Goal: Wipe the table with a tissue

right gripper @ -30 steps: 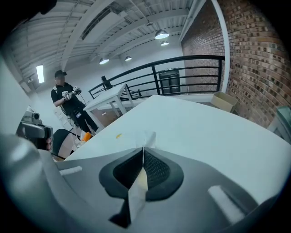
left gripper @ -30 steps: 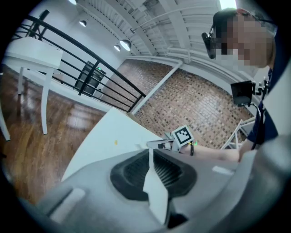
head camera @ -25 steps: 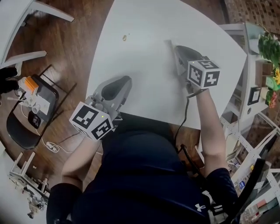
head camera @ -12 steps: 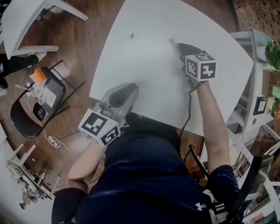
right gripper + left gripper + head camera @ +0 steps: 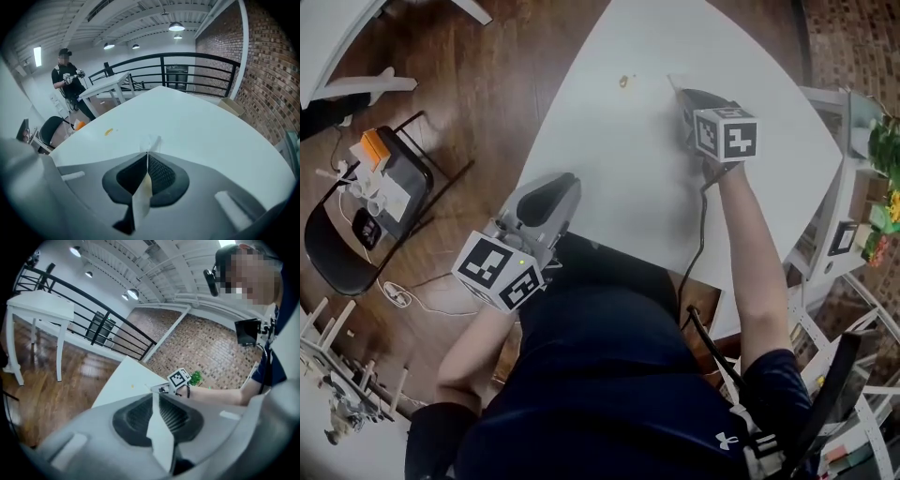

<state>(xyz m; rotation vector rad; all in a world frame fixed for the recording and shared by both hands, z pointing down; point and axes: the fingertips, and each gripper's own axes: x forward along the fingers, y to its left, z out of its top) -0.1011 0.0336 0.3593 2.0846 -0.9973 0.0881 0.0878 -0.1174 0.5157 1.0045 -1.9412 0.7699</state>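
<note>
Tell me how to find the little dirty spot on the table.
Find the big white table. On its top, look just left of the right claw pinching a tissue. The spot is the only small yellow-orange blotch on the plain white surface.

Count on inspection: 1 white tabletop (image 5: 619,178), with 1 small yellow spot (image 5: 623,82) on it. 2 claws: 1 left claw (image 5: 565,180) and 1 right claw (image 5: 677,89). 2 marker cubes (image 5: 497,272), 1 per claw. 1 tissue (image 5: 151,140). 1 second white table (image 5: 108,84). 1 black chair (image 5: 337,258). 1 person in the background (image 5: 66,77).
</note>
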